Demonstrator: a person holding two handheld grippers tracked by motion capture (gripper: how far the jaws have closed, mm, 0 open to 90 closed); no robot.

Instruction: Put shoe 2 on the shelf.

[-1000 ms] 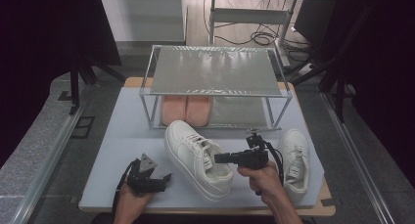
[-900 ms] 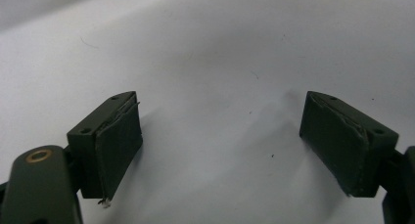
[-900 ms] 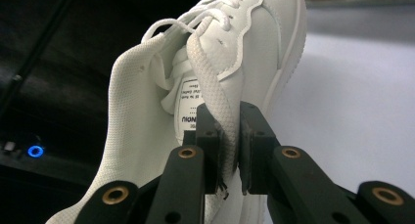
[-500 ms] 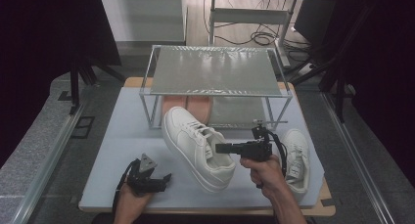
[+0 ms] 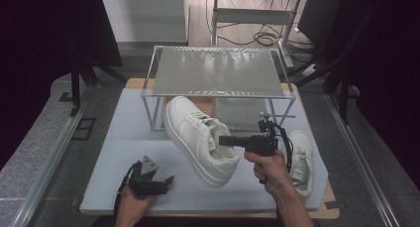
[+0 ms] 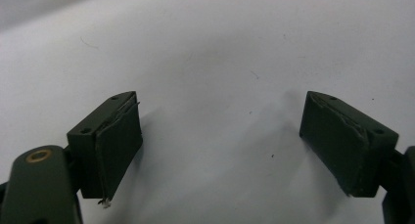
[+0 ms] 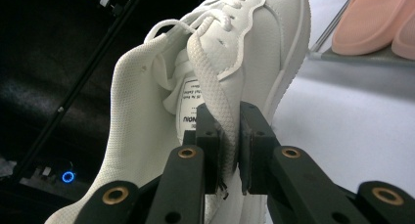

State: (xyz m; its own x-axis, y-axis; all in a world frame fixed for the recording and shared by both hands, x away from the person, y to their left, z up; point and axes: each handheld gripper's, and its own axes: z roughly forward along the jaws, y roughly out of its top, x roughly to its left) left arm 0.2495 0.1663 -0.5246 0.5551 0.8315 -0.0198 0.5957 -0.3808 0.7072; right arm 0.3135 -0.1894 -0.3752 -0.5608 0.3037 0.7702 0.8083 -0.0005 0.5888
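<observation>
White sneaker (image 5: 200, 140) hangs off the desk (image 5: 124, 138), my right gripper (image 5: 229, 141) pinching its collar wall, toe toward the rack (image 5: 218, 78). Shelving is left; its mate (image 5: 300, 160) waits far right. Left gripper (image 5: 166, 180) rests near-left, jaws wide, empty. Rack posts crowd the entry.

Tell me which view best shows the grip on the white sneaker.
The right gripper view: the right gripper pinches the white sneaker by the side of its collar, both pads pressed on the fabric. The high view shows the sneaker lifted and tilted, but the contact is small. The left gripper view shows its open jaws over the table.
</observation>
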